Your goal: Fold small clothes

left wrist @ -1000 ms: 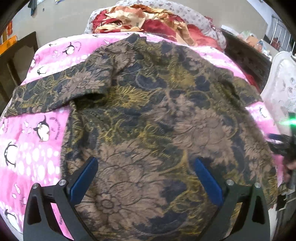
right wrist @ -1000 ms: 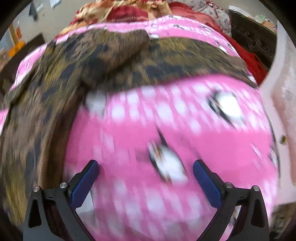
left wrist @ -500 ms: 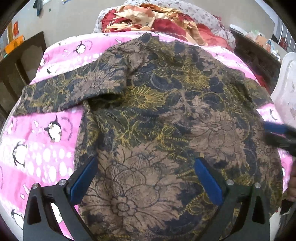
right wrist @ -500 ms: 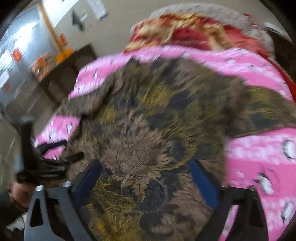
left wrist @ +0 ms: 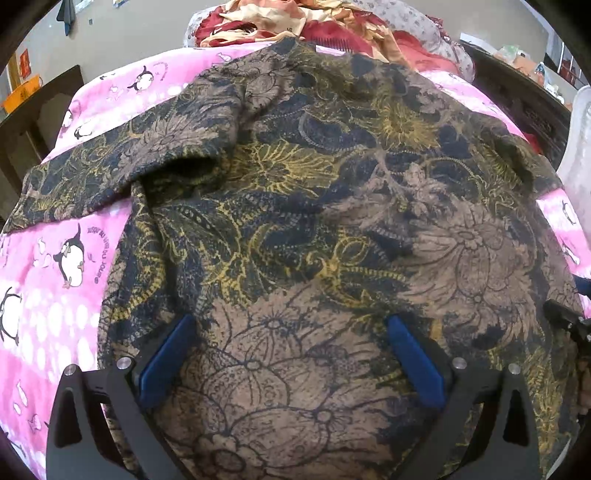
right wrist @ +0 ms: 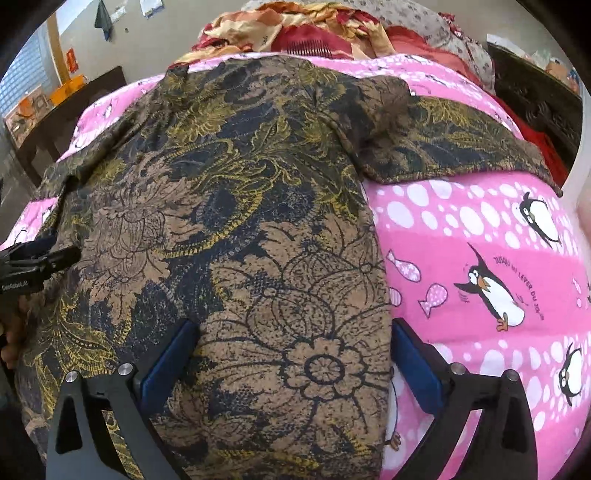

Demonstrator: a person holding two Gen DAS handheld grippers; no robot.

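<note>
Over the spread shirt, both grippers hover wide open, the right's jaws opening, empty; next, pinch its hem.

Shirt flat on the bedsheet, sleeves out to either side, heaped blankets behind.

The pink penguin sheet reads "LEVER DU"; the rest is unclear.

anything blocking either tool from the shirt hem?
Nothing visible. The brown and navy floral batik shirt lies spread flat on the pink penguin-print bedsheet. The right tool, jaws opening, straddles the shirt's side edge; the left tool hangs open over its lower body. Only bare fabric lies between the jaws.
</note>
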